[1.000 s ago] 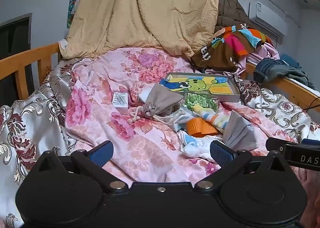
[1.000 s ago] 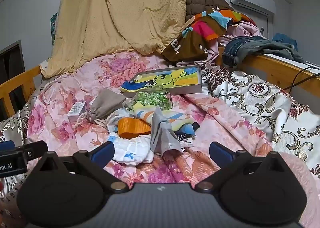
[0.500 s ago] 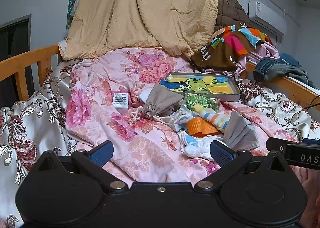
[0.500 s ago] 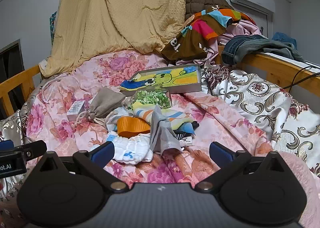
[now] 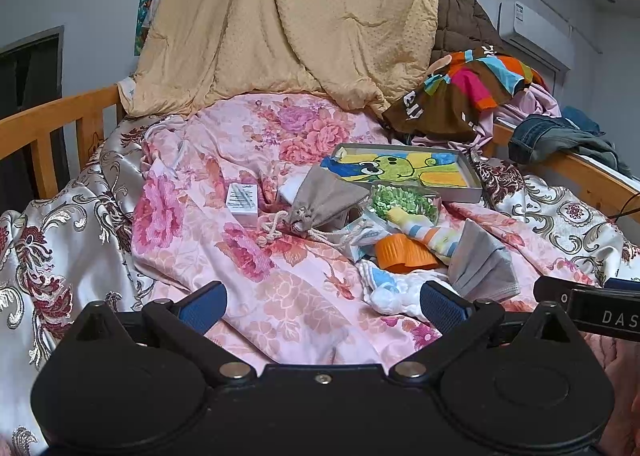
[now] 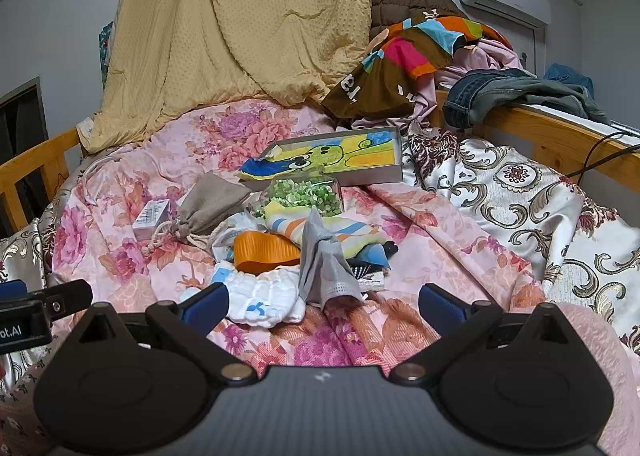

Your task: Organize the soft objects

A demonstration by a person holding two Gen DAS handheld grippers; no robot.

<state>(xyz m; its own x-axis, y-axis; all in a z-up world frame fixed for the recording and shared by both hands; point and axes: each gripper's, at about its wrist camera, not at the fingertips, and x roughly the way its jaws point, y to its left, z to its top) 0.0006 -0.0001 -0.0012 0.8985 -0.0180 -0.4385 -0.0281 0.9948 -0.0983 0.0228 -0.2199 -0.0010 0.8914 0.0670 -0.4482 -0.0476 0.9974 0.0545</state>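
A heap of soft items lies on the pink floral bedspread point(image 5: 248, 256): a grey drawstring pouch point(image 5: 326, 201) point(image 6: 208, 205), an orange band point(image 5: 402, 254) point(image 6: 264, 250), a white quilted cloth point(image 5: 394, 290) point(image 6: 262, 294), a grey folded cloth point(image 5: 480, 266) point(image 6: 324, 264), a striped sock point(image 5: 428, 232) point(image 6: 320, 225) and a clear pack of green bits point(image 5: 402, 199) point(image 6: 306, 193). Behind them is a shallow box with a cartoon picture point(image 5: 404, 169) point(image 6: 332, 159). My left gripper point(image 5: 320, 306) and right gripper point(image 6: 322, 304) stand open, short of the heap, holding nothing.
A small white carton point(image 5: 242, 199) point(image 6: 150, 213) lies left of the pouch. A tan blanket point(image 5: 280, 23) hangs at the back, with piled clothes point(image 6: 412, 51) and jeans point(image 6: 516, 91) on the right rail. Wooden bed rails point(image 5: 52, 127) run along both sides.
Both views have crept slightly forward toward the heap. Nothing on the bed has moved, and both grippers stay open.
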